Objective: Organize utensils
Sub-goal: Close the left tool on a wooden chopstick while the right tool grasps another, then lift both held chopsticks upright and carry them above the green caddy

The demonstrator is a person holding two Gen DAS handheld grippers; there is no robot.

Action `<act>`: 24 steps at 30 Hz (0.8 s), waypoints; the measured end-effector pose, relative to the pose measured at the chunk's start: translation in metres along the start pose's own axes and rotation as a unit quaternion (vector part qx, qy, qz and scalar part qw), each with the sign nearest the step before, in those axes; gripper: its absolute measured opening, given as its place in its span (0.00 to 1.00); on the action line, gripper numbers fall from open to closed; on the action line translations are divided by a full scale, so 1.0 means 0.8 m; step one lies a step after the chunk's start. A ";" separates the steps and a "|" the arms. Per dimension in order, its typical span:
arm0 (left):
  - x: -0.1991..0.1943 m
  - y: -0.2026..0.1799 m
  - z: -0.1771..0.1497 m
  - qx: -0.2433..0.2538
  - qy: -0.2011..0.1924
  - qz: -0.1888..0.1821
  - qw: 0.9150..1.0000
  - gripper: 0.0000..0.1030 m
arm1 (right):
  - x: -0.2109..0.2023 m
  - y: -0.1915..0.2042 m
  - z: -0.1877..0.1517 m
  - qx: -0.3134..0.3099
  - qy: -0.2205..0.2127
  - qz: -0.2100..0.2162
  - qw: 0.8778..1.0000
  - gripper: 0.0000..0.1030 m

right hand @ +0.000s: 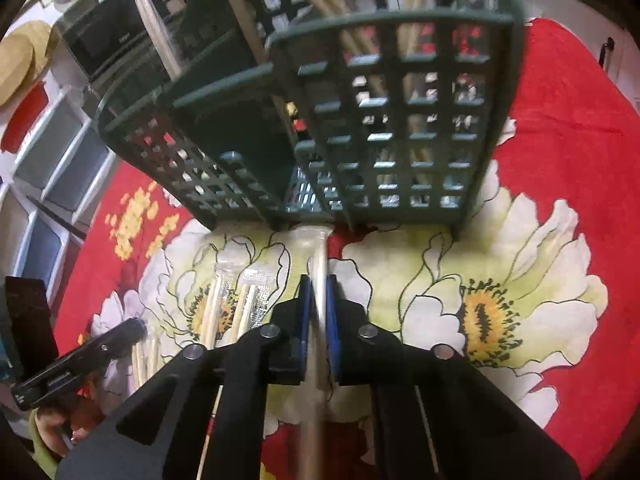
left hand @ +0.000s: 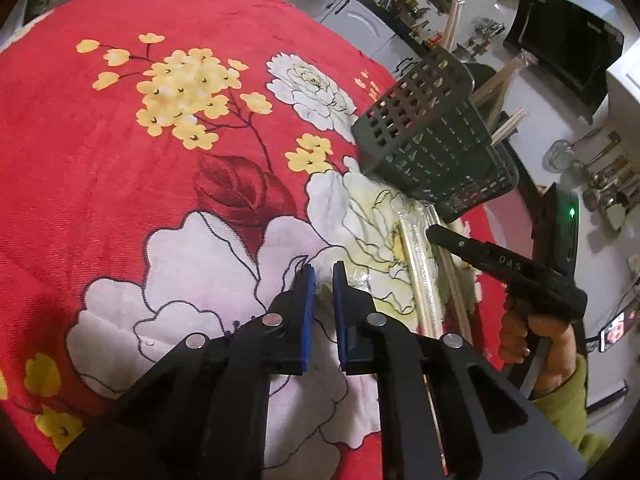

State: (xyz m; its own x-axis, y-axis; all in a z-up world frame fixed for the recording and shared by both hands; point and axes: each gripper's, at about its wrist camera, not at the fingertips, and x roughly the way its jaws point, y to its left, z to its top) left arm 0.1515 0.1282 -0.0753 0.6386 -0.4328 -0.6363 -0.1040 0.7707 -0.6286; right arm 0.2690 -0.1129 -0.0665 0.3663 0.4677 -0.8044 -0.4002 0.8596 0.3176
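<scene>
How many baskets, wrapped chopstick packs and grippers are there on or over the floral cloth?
Basket: 1
Wrapped chopstick packs: 4, held pack plus three loose packs, one partly hidden
Grippers: 2, right gripper and left gripper
Total: 7

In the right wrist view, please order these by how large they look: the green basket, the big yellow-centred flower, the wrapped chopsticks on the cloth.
1. green basket, though nearness enlarges it
2. yellow-centred flower
3. wrapped chopsticks
</scene>
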 end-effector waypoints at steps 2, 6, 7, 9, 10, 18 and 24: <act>-0.002 0.001 0.002 -0.003 -0.001 -0.006 1.000 0.05 | -0.014 -0.003 -0.003 -0.005 -0.014 0.002 1.000 0.05; -0.015 -0.008 0.003 0.011 -0.017 -0.009 1.000 0.04 | -0.041 -0.009 -0.015 -0.009 -0.037 0.017 0.999 0.05; -0.020 -0.012 0.003 0.016 -0.022 -0.009 1.000 0.04 | -0.052 -0.011 -0.018 -0.012 -0.047 0.019 0.999 0.05; -0.027 -0.020 0.002 0.023 -0.029 -0.012 0.999 0.04 | -0.069 -0.014 -0.022 -0.017 -0.065 0.018 0.998 0.05; -0.030 -0.025 0.003 0.026 -0.032 -0.015 0.999 0.04 | -0.078 -0.015 -0.024 -0.019 -0.074 0.019 0.997 0.05; -0.054 -0.076 0.009 0.073 -0.057 -0.034 0.995 0.03 | -0.150 -0.005 -0.031 -0.041 -0.169 0.006 0.985 0.05; -0.058 -0.118 0.016 0.108 -0.067 -0.047 0.991 0.03 | -0.185 0.018 -0.039 -0.068 -0.231 -0.017 0.971 0.05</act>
State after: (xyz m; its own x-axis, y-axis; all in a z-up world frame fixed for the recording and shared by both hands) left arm 0.1417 0.0811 0.0192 0.7346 -0.4528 -0.5053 0.1177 0.8185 -0.5623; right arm 0.1830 -0.1762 0.0411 0.7057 0.5088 -0.4931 -0.4773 0.8557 0.1999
